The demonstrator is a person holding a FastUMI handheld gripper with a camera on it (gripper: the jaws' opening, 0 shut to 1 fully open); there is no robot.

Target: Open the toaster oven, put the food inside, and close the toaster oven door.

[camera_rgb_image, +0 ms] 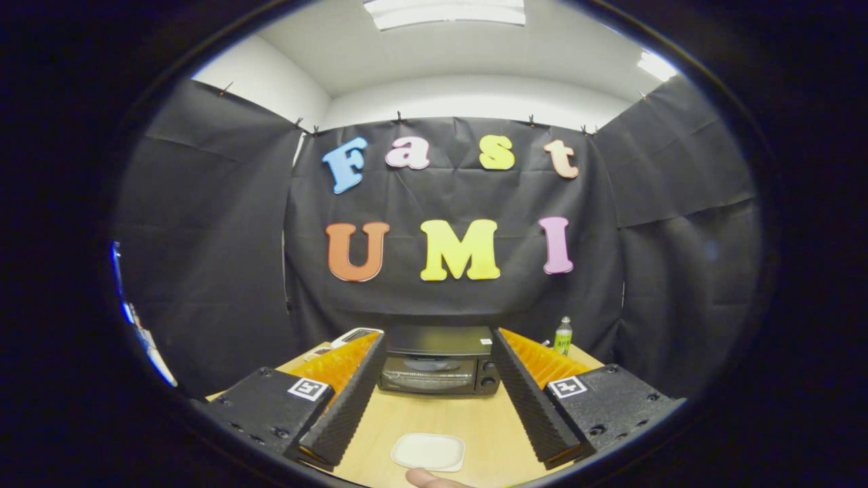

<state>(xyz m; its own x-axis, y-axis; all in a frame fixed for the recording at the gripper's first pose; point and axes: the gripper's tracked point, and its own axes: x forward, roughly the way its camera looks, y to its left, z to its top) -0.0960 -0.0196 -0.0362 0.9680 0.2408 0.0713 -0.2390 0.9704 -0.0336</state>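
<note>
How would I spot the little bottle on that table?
Find the black toaster oven at the far end of the wooden table, beyond the open tongs. The bottle stands upright beside it, against the black cloth: the only tall, green-labelled thing there.

Tool (pixel 434 352) open, closed toaster oven (pixel 439 364) beyond

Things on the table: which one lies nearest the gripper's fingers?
The white plate, on the table between the open gripper fingers. The toaster oven, door closed, and the green bottle stand farther off.
</note>
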